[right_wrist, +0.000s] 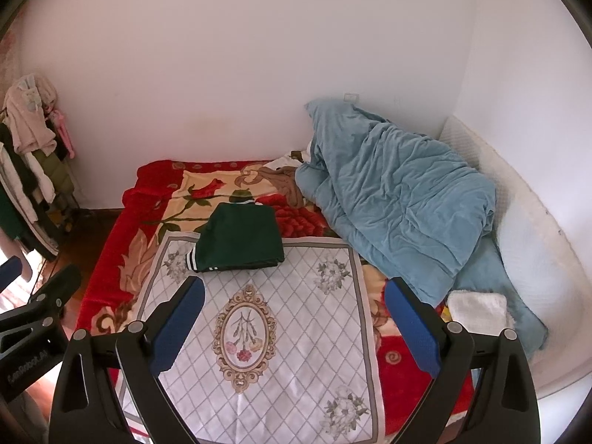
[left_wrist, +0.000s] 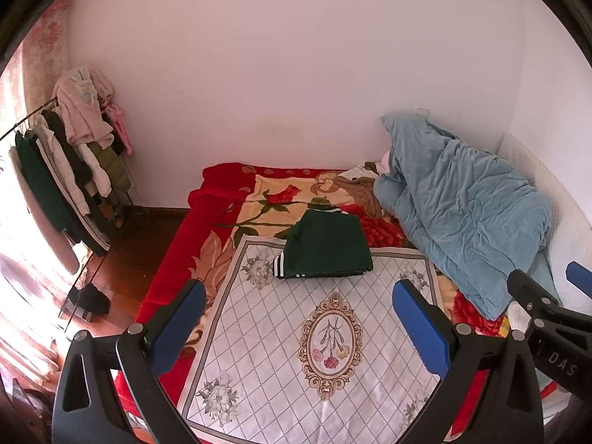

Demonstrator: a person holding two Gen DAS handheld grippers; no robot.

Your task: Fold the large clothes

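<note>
A dark green garment [left_wrist: 325, 246] with black-and-white striped cuffs lies folded in a square at the far edge of a white patterned cloth [left_wrist: 318, 351] on the bed. It also shows in the right wrist view [right_wrist: 238, 238], on the same cloth [right_wrist: 281, 333]. My left gripper [left_wrist: 299, 322] is open and empty, held well above the cloth on the near side of the garment. My right gripper [right_wrist: 294, 320] is open and empty too, beside the left one. The right gripper [left_wrist: 547, 303] shows at the right edge of the left wrist view.
A red floral blanket [left_wrist: 222, 218] covers the bed. A crumpled blue duvet [left_wrist: 462, 214] fills the right side against the wall. A folded white towel [right_wrist: 477, 310] lies by it. A loaded clothes rack [left_wrist: 66, 170] stands left of the bed over a wood floor.
</note>
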